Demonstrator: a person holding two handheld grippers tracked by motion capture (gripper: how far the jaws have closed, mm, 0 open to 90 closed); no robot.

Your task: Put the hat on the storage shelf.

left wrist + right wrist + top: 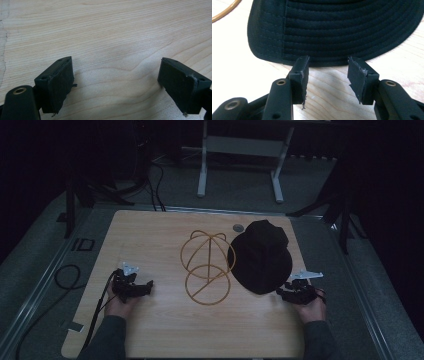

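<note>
The right claw (328, 75) is sitting part-open right at the brim of the black hat (334, 27), jaws either side of the edge but gripping nothing yet. The hat is lying on the tabletop (150, 240), leaning against the wire hat stand (207, 267) beside it. Looks like the grab on the brim is lining up; next it needs a nudge forward so the brim slides between the pads, then a squeeze. Over on the other side, the left claw (116, 82) is resting wide open and empty over bare wood.
</note>
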